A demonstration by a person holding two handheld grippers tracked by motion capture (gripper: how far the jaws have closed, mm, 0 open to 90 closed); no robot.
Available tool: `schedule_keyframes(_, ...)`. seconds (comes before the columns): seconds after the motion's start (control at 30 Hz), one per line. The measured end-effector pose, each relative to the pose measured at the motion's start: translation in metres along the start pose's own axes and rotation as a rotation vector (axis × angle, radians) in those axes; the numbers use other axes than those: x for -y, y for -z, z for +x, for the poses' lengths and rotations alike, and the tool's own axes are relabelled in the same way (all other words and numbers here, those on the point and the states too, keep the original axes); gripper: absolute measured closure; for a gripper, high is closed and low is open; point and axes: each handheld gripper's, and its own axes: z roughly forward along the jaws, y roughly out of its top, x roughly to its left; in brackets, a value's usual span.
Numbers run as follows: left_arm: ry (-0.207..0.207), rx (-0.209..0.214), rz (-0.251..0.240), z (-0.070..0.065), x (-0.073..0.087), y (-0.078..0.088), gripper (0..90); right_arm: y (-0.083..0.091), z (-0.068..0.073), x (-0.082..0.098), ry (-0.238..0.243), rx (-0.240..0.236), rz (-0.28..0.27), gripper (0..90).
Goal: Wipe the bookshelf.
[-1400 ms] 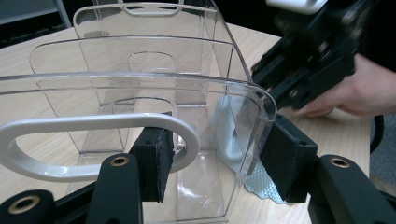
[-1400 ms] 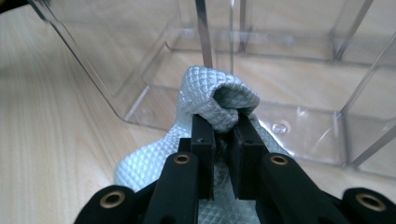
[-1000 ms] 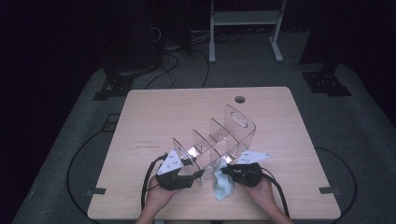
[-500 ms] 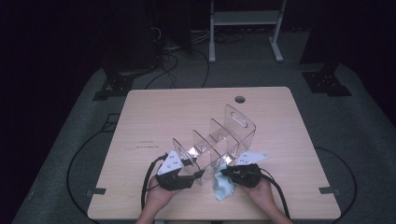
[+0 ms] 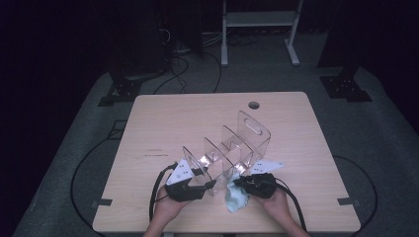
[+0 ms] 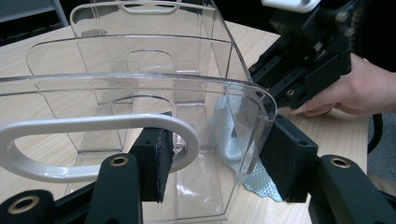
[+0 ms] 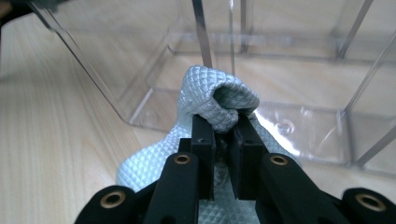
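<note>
A clear plastic rack (image 5: pixel 232 148) with several upright dividers stands on the wooden table (image 5: pixel 168 123). My left gripper (image 5: pixel 210 185) holds the rack's near end. In the left gripper view, one pad (image 6: pixel 156 161) sits in the end panel's handle cutout and the other pad (image 6: pixel 285 161) presses on the panel's outer edge, so the left gripper (image 6: pixel 219 161) is shut on the rack (image 6: pixel 140 93). My right gripper (image 7: pixel 224 135) is shut on a bunched pale blue cloth (image 7: pixel 219 93) held against the rack's side wall (image 7: pixel 280 126). The cloth (image 5: pixel 233 200) trails onto the table.
A round cable hole (image 5: pixel 254 105) lies in the table's far edge, behind the rack. A white metal frame (image 5: pixel 257 19) and dark stands are on the floor beyond. Cables trail from both grippers over the front edge. A hand (image 6: pixel 364 91) holds the right gripper.
</note>
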Motion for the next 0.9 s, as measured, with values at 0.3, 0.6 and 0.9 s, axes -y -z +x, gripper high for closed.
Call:
schedule_keyframes(0.3, -0.006, 0.001, 0.007, 0.0, 0.0, 0.001, 46.8, 0.0, 0.0, -0.001, 0.008, -0.005, -0.003, 81.3)
schedule_keyframes(0.6, -0.012, 0.011, 0.014, 0.001, -0.001, 0.002, 46.8, 0.026, -0.016, -0.008, -0.022, 0.049, -0.077, 81.3)
schedule_keyframes(0.9, -0.015, 0.011, 0.026, 0.0, -0.001, 0.003, 46.6, 0.047, -0.04, -0.01, -0.08, 0.091, -0.127, 81.4)
